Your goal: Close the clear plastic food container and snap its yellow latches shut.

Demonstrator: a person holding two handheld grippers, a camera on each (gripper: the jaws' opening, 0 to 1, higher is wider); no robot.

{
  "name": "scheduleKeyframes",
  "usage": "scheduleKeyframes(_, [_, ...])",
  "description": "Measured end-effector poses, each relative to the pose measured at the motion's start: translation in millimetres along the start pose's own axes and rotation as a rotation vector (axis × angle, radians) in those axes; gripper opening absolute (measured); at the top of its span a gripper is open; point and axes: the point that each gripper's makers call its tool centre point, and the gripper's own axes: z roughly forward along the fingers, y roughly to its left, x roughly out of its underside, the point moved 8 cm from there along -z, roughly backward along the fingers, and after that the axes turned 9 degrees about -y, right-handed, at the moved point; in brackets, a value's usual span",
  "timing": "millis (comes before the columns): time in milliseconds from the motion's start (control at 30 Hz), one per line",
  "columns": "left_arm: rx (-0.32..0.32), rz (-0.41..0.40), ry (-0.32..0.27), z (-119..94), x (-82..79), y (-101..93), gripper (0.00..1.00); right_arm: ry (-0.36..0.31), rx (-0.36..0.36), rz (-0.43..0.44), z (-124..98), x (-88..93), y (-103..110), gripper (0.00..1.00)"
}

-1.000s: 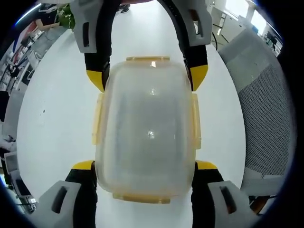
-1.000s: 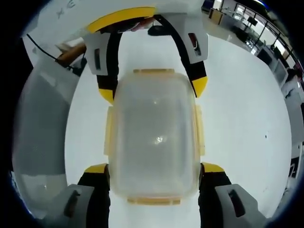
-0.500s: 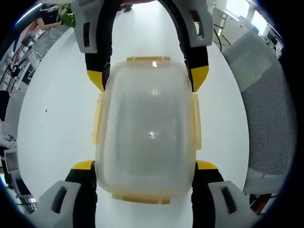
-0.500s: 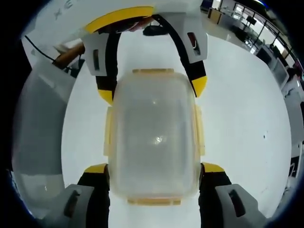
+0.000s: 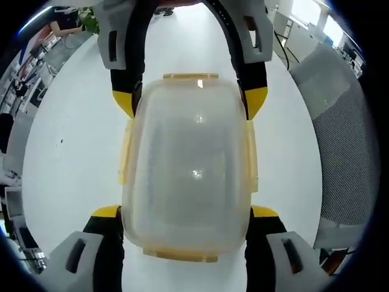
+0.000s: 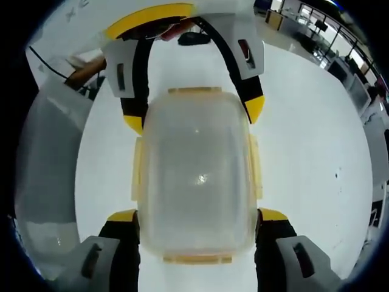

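The clear plastic container (image 5: 188,170) lies lid-on on the white table (image 5: 67,152), held from both ends. Yellow latches run along its long sides (image 5: 126,152) and its ends (image 5: 188,76); I cannot tell whether they are snapped down. My left gripper (image 5: 185,213) has its yellow-tipped jaws pressed against the near end's two sides. My right gripper (image 5: 188,100) clamps the far end the same way. In the right gripper view the container (image 6: 197,176) sits between the right gripper (image 6: 197,216) at the bottom and the left gripper (image 6: 188,112) at the top.
A grey mesh chair (image 5: 346,140) stands close to the table's edge, also seen as the chair (image 6: 48,158) in the right gripper view. Bare white tabletop (image 6: 316,152) surrounds the container. Office furniture lies beyond the table.
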Motion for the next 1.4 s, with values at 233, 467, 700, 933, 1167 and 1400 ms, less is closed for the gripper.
scheduleKeyframes(233, [0.0, 0.001, 0.0, 0.3, 0.3, 0.1, 0.83, 0.002, 0.004, 0.002, 0.0, -0.1, 0.5, 0.78])
scheduleKeyframes(467, [0.002, 0.008, 0.02, 0.2, -1.7, 0.0, 0.83, 0.002, 0.003, -0.01, -0.4, 0.2, 0.8, 0.78])
scheduleKeyframes(700, [0.012, 0.018, 0.03, 0.6, -3.1, 0.6, 0.84, -0.002, 0.017, -0.01, -1.6, 0.2, 1.3, 0.81])
scheduleKeyframes(933, [0.01, 0.029, 0.03, 2.2, -5.8, -0.7, 0.96, -0.006, 0.023, -0.014, -1.4, 0.9, 0.8, 0.86])
scheduleKeyframes(1167, [0.0, 0.037, 0.041, 2.2, -5.4, -1.2, 0.98, -0.012, 0.016, -0.01, -3.2, 2.2, 2.7, 0.87])
scheduleKeyframes(1400, [-0.009, 0.044, 0.045, 0.2, -3.4, -1.7, 0.99, -0.073, 0.02, 0.013, -2.3, -0.2, 6.9, 1.0])
